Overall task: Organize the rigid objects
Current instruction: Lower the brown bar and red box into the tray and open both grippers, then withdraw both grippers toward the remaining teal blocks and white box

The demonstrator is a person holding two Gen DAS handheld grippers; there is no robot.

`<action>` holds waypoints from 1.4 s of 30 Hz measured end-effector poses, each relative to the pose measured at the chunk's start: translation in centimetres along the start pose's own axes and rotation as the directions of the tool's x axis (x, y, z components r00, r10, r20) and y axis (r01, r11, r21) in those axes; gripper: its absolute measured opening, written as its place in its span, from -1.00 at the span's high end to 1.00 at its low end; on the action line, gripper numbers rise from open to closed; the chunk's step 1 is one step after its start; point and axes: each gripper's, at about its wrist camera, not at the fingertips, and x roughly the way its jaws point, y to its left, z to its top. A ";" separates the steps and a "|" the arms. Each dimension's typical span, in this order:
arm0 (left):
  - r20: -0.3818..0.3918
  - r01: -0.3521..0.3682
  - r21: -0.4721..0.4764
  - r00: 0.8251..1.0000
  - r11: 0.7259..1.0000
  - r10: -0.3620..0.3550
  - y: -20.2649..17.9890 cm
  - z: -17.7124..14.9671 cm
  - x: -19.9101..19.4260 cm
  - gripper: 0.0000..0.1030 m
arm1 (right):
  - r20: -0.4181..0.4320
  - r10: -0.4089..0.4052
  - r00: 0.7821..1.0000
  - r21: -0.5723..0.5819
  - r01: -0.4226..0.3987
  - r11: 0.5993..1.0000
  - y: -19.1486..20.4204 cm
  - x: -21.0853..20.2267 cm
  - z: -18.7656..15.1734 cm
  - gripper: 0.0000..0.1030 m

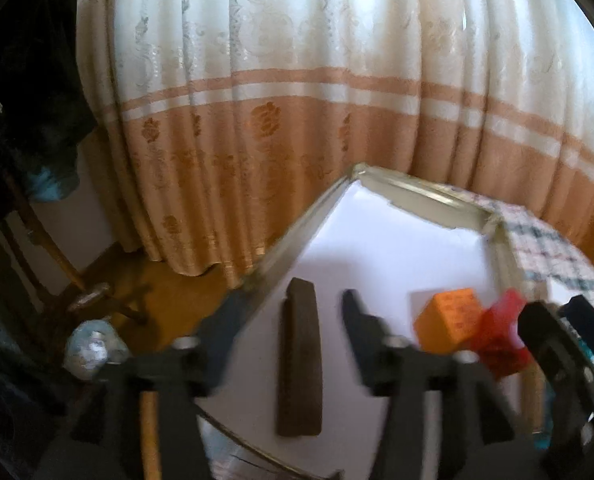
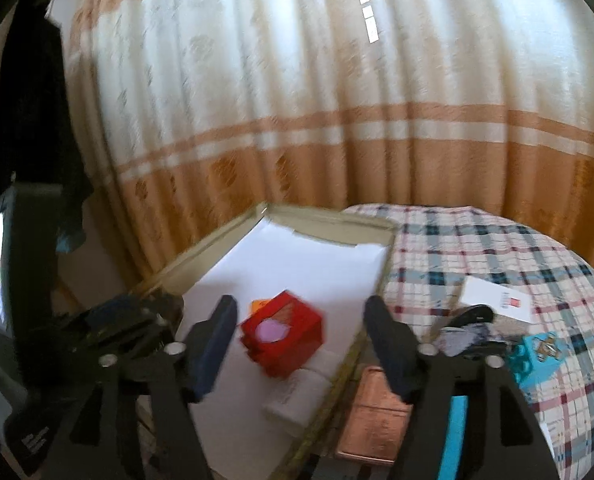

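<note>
Left wrist view. Left gripper (image 1: 285, 312) with jaws apart, pads pressing on nothing. Between them, flat on the white-lined tray (image 1: 377, 232), a dark brown bar (image 1: 299, 364), long axis running away from the camera, close to the tray's left edge and near its front. Toward the tray's right edge, an orange box (image 1: 449, 316) with a red box (image 1: 497, 336) touching or overlapping it on the right; blur hides which. Right gripper's dark body at the far right of the frame. Beyond the tray's back edge, a cream and orange curtain (image 1: 297, 80).

Right wrist view. Right gripper (image 2: 299, 312) also spread wide, nothing clamped. Red box (image 2: 283, 330) standing on the tray (image 2: 305, 264) between the fingers, clear of both pads, roughly midway along the tray and nearer its right edge; a pale round mark on its near face. A sliver of orange just behind it. Outside the right edge, a copper-coloured flat case (image 2: 373, 416), then a plaid cloth (image 2: 477, 240) carrying a white card (image 2: 497, 300) and a teal box (image 2: 537, 360).

Handling, as judgement. Both boxes probably light, thin-walled, glossy: prone to dent or slip under a hard squeeze, so best taken across two flat opposite faces, low on the body, with gentle pressure. Bar likely stiff and denser, not fragile; best pinched across its narrow width near the middle to avoid tipping.
</note>
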 end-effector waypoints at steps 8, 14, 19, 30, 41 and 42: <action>0.117 -0.123 0.056 0.986 0.991 0.116 -1.7 -0.3 -2.2 -0.96 | 0.078 -0.029 0.997 0.008 0.028 1.000 -0.2 -1.7 0.1 -0.62; 0.100 -0.126 -0.003 0.987 0.992 0.126 -1.3 -0.5 -2.5 -0.99 | 0.100 -0.067 0.993 0.017 0.065 0.998 -0.6 -2.5 0.0 -0.72; 0.124 -0.140 -0.010 0.982 0.990 0.140 -2.1 -1.0 -3.5 -0.99 | 0.118 -0.075 0.990 0.060 0.068 0.996 -1.5 -3.4 -0.2 -0.72; 0.122 -0.126 0.012 0.985 0.992 0.124 -3.8 -1.7 -4.5 -0.99 | 0.130 -0.069 0.989 0.110 0.055 0.992 -2.6 -4.5 -0.6 -0.72; 0.087 -0.087 0.001 0.992 0.996 0.087 -4.2 -2.5 -5.0 -0.99 | 0.113 -0.099 0.989 0.176 0.078 0.981 -4.1 -5.0 -0.9 -0.72; 0.086 -0.086 -0.002 0.993 0.996 0.086 -4.2 -2.5 -5.0 -0.99 | 0.112 -0.100 0.989 0.171 0.080 0.982 -4.1 -5.0 -0.8 -0.72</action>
